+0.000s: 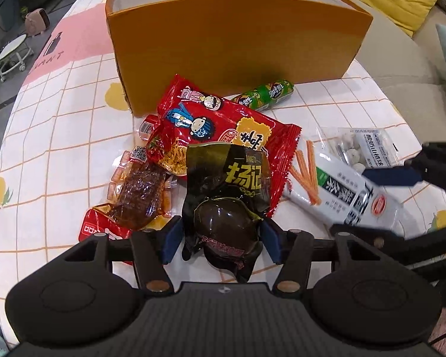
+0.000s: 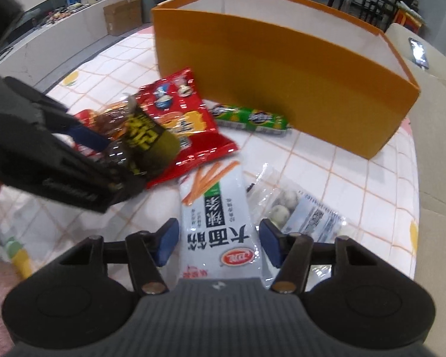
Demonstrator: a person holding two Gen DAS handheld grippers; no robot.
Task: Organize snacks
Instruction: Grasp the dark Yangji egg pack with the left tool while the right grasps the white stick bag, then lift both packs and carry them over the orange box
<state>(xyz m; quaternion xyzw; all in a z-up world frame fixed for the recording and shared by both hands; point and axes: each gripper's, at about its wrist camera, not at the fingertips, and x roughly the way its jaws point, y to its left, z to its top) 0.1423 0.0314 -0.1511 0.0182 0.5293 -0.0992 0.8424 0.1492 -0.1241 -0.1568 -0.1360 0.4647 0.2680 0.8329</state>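
**Ana:** Left wrist view first: which step is this?

**Ben:** Picking up, I'd judge. The left gripper (image 1: 220,239) has its blue pads (image 1: 171,242) against both sides of a black braised-egg packet (image 1: 226,205), jaws about half closed around it. The packet lies on a red noodle-snack bag (image 1: 223,125), in the pile on the checked table (image 1: 59,136). The orange box (image 1: 238,41) stands open beyond, with a green sausage stick (image 1: 264,95) at its foot.

**Ana:** Next move?

**Ben:** Lift the egg clear of the pile and carry it over the box's near wall.

**Ana:** And the right wrist view?

**Ben:** The right gripper (image 2: 217,244) straddles a white spicy-strip packet (image 2: 220,226), jaws wide; the picture is blurred, so contact is uncertain, though they look just apart from it. A clear bag of pale balls (image 2: 294,211) lies beside it. The right gripper needs to close before lifting toward the box (image 2: 282,74).
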